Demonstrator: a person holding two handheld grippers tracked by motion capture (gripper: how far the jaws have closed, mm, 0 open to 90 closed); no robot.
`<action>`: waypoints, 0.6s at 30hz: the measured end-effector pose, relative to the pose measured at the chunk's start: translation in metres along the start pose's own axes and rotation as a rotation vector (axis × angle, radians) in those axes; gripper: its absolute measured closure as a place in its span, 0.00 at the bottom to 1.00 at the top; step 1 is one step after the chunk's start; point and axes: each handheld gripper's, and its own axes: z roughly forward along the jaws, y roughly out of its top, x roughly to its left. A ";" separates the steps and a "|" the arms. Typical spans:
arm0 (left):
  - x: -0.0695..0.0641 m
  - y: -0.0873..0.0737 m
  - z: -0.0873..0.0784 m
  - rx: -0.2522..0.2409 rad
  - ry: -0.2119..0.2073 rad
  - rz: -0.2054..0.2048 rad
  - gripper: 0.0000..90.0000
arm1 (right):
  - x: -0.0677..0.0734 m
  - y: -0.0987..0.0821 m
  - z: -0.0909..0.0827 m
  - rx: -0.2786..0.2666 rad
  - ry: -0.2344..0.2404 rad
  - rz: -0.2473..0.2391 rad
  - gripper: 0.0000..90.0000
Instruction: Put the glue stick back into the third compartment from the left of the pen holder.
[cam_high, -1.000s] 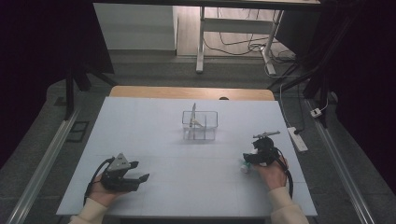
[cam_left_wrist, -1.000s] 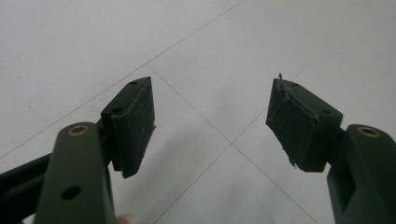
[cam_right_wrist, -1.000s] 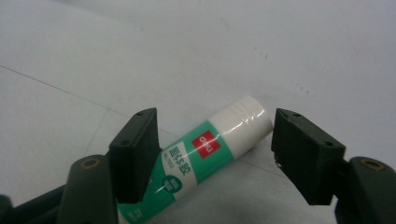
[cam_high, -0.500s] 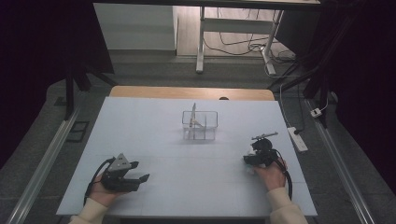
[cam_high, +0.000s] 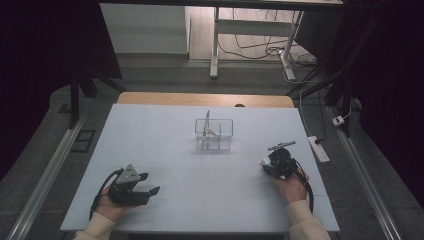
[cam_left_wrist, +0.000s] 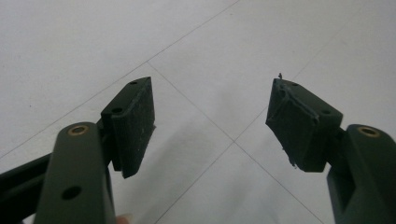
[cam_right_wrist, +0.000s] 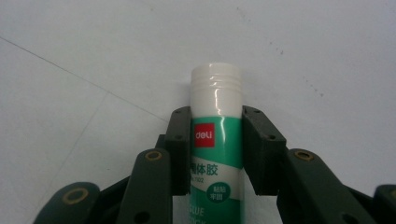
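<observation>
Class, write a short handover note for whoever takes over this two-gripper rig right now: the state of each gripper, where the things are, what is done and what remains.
Right gripper: jaws have just been closing; fingers now press both sides of the glue stick, white cap pointing away, on the table at the right.
Left gripper: open, nothing between its fingers, resting near the table's front left.
Clear organiser box: mid-table, some thin items standing inside.
Done: glue stick gripped.
Left: lift it; where it goes is unclear, possibly the box.
</observation>
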 end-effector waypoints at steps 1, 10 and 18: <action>0.000 0.000 0.000 0.000 0.000 0.000 0.36 | -0.001 0.000 -0.001 -0.011 0.006 0.005 0.72; -0.001 0.000 0.001 0.009 0.001 0.011 0.36 | -0.004 0.000 -0.014 -0.107 0.061 0.026 0.72; -0.002 0.000 0.003 0.020 0.005 0.021 0.36 | -0.005 0.001 -0.021 -0.158 0.083 0.033 0.72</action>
